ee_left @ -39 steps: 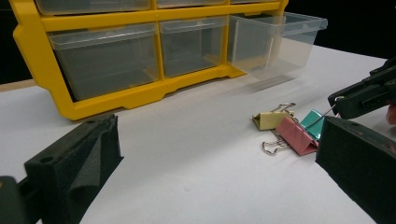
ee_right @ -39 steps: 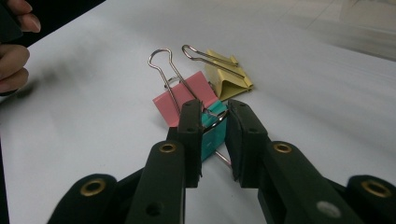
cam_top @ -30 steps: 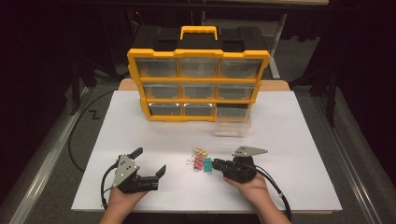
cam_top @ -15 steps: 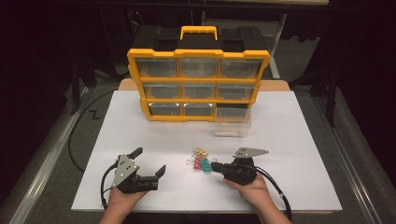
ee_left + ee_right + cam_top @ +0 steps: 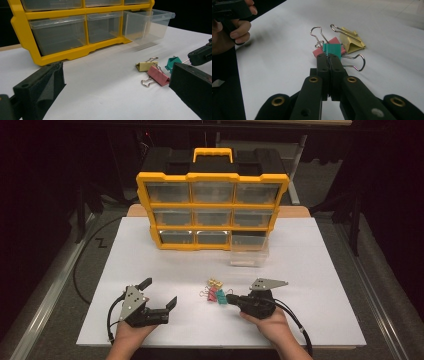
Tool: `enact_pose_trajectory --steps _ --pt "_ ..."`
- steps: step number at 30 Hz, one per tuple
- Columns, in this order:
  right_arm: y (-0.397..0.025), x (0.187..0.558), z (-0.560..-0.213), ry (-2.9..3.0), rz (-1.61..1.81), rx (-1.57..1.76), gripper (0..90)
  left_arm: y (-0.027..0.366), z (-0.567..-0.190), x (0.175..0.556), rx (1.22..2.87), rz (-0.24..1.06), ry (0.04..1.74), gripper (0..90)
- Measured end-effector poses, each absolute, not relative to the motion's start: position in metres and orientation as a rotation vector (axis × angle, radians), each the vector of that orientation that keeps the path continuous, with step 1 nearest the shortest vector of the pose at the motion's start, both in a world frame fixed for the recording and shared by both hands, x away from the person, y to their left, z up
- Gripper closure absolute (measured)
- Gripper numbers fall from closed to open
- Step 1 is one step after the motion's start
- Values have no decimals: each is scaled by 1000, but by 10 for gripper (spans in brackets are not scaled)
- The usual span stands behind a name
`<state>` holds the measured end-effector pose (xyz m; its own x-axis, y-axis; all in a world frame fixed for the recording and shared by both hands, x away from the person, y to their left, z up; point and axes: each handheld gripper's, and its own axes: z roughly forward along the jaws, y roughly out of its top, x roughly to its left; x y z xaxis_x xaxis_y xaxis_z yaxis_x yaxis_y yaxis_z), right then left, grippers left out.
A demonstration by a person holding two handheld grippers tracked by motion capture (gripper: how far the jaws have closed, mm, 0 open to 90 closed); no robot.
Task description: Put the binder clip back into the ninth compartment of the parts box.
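High view: yellow drawer organiser [image 5: 212, 210] stands at the far edge of the white table [image 5: 320, 285], black handle-top behind. Its bottom-right clear drawer [image 5: 249, 251] is pulled out toward the person. Three binder clips sit clustered near the front centre: yellow clip [image 5: 216, 283], pink clip [image 5: 212, 295], green clip [image 5: 221, 296], all touching or nearly so. Right gripper [image 5: 231, 298] lies low on the table, tips at the green clip, jaws together. Left gripper [image 5: 160, 293] rests well apart to the left, jaws spread wide, nothing between them. Table between clips and drawer is bare; nothing blocks that path.

Left gripper view: both black jaws far apart at the frame edges, empty. Past them the yellow clip [image 5: 146, 66] and pink clip [image 5: 157, 75] touch each other; green clip [image 5: 174, 62] just behind the pink, with the right gripper's tip [image 5: 191, 60] on its wire handle. Organiser [image 5: 72, 53] and the open drawer [image 5: 147, 25] behind; drawer looks empty.

Right gripper view: right gripper [image 5: 328, 57] jaws pressed closed, pinching the green clip [image 5: 332, 49] at its near side. Green clip is small, teal body, steel wire loops; it overlaps the pink clip [image 5: 325, 50]. Yellow clip [image 5: 352, 41] just beside on the right, tilted on its side. Left hand [image 5: 229, 32] with its gripper at the upper left, well apart.
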<state>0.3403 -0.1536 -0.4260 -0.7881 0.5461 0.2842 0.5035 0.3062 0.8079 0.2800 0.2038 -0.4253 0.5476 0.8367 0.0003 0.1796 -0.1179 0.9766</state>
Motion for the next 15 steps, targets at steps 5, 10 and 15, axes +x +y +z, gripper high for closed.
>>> enact_pose_trajectory --steps 5,10,15 --pt "-155 339 -424 2499 1502 984 900 204 -425 280 1622 705 876 6" --pt "-156 338 -422 2497 1474 965 900 204 -425 280 1619 706 875 6" --pt "-159 338 -419 2494 1432 921 900 204 -425 280 1619 708 873 6"
